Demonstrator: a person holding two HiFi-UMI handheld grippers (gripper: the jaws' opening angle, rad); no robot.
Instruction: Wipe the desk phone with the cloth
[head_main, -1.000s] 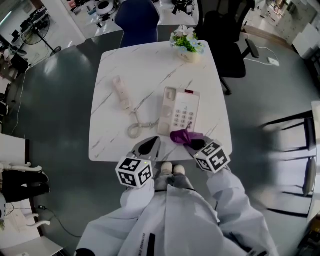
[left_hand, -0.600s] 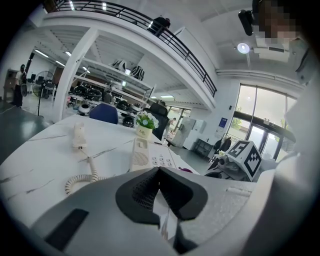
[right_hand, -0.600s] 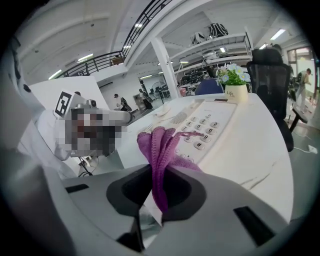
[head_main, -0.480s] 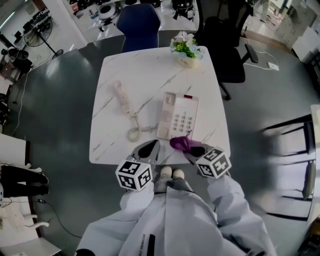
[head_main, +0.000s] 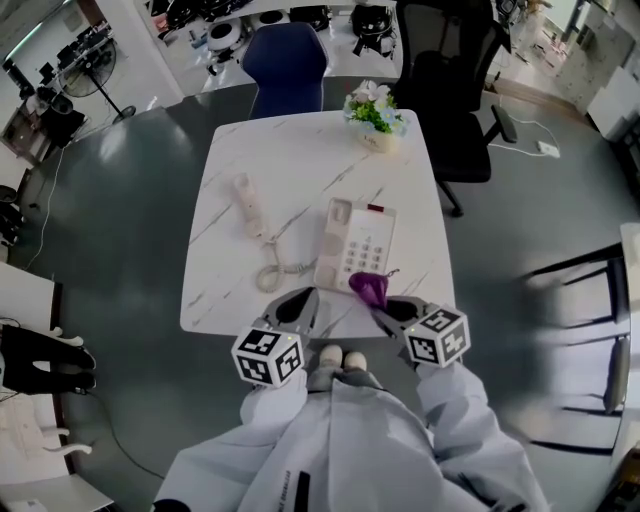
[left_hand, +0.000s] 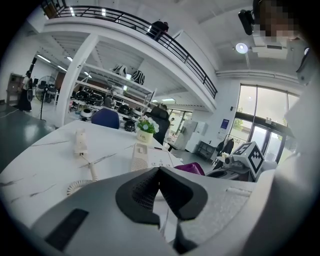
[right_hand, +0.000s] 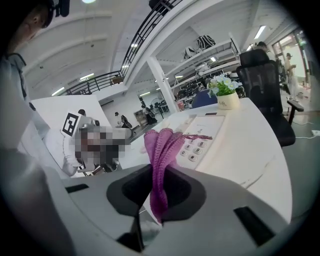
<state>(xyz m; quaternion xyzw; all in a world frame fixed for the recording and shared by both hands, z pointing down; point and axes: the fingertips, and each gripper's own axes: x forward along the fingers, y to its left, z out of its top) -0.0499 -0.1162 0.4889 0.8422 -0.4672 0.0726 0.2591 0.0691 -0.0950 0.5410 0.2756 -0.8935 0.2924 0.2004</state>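
Note:
A cream desk phone (head_main: 354, 243) lies on the white marble table (head_main: 300, 160), with its handset (head_main: 246, 205) off the base to the left and joined by a coiled cord (head_main: 272, 272). My right gripper (head_main: 382, 306) is shut on a purple cloth (head_main: 368, 288) at the table's near edge, just short of the phone's front. In the right gripper view the cloth (right_hand: 161, 150) stands bunched between the jaws, with the phone's keypad (right_hand: 197, 142) behind it. My left gripper (head_main: 296, 306) is shut and holds nothing, near the table's front edge. The phone base (left_hand: 147, 157) lies ahead in the left gripper view.
A small pot of flowers (head_main: 377, 107) stands at the table's far right. A blue chair (head_main: 285, 55) and a black office chair (head_main: 450, 70) are beyond the table. Dark floor surrounds it, with a metal frame (head_main: 590, 320) to the right.
Both grippers have drawn slightly back toward me; the purple cloth came off the phone's front edge and now hangs at the table's near edge. The head view shifted a little.

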